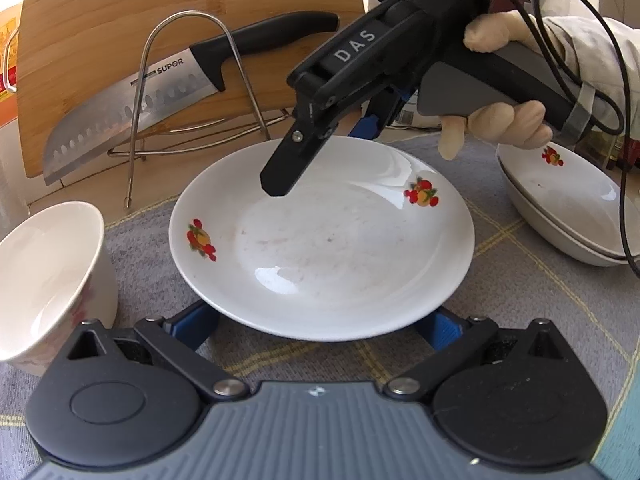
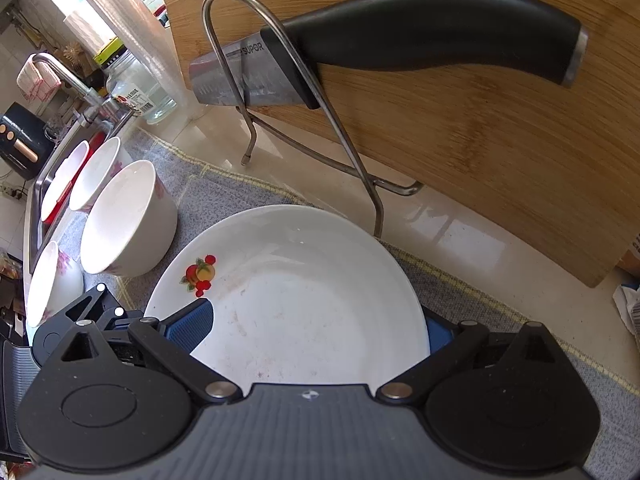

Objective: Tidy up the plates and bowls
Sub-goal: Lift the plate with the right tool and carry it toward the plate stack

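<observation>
Reaching in from the right of the left wrist view, a gloved hand (image 1: 504, 120) holds the right gripper (image 1: 320, 164) by its grey handle, the tool tilted steeply down toward the far rim of a white plate (image 1: 328, 248) printed with two fruit motifs. In the right wrist view its blue-padded fingers (image 2: 192, 326) stand either side of that rim, one above the plate's inner surface and the other showing below its edge; whether they actually pinch the rim I cannot tell. The left gripper (image 1: 316, 330) sits low at the plate's near edge, jaws spread wide with a blue pad at each side of the rim, released and gripping nothing. The plate is over a grey checked mat (image 1: 520, 300) on the counter. Counting the crockery: one plate in the middle, a stack of two similar fruit-print dishes (image 1: 568, 216) to the right in the left wrist view, and four white bowls (image 2: 124, 220) clustered to the left in the right wrist view, by a steel sink (image 2: 40, 200). Behind stand one bamboo cutting board (image 2: 480, 140), one black-handled knife (image 2: 420, 36) and one wire rack (image 2: 280, 92) holding them.
</observation>
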Tool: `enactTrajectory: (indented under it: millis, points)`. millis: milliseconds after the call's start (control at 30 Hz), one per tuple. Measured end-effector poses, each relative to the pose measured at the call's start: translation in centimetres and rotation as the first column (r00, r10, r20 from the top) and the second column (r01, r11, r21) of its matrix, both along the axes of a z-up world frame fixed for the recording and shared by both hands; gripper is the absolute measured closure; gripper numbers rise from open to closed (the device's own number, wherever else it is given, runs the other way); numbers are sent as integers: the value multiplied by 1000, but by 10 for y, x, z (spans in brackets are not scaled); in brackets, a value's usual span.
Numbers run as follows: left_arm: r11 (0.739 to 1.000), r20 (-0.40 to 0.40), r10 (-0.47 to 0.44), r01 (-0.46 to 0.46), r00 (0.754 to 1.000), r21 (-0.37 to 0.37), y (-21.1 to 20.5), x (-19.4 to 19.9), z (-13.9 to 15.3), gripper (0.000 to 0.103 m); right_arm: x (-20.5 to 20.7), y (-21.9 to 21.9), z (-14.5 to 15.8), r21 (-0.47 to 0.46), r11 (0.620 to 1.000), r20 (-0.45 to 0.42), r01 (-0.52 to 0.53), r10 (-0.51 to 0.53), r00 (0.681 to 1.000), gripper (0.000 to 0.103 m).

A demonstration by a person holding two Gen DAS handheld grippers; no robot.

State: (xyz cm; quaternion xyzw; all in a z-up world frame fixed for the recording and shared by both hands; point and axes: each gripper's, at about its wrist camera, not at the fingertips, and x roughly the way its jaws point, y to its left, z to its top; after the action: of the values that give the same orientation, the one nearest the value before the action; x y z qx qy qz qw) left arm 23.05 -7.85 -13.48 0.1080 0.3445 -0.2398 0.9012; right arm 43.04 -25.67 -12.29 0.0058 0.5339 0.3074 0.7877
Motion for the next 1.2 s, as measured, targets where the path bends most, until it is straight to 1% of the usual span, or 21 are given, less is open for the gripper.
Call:
enactTrajectory:
  millis: [133,400,500,800,1067,1200]
  points:
    - [1000,4,-9,9,1000,0,1,-3,1,0,2,-1,0,14,1000,-1,-3,3,1000,0]
    - [1000,10,-17,17,1000,9,0,-5,3,0,2,0,0,4,1000,-1,-16,16,1000,0]
    - [999,18,-29,29,999,23,-2,-5,4,0,2,1,0,0,1000,-4,-23,23,1000,0]
    - [999,1,-43,43,999,11,1,-2,4,0,2,3,0,-15,999,-4,-34,34,999,0]
    - [999,-5,-46,46,999,18,1,0,5,0,1,6,1,-39,998,-7,-46,45,999,0]
    - [998,-4,-52,52,999,22,3,1,5,0,0,6,1,-36,998,-13,-55,55,998,0]
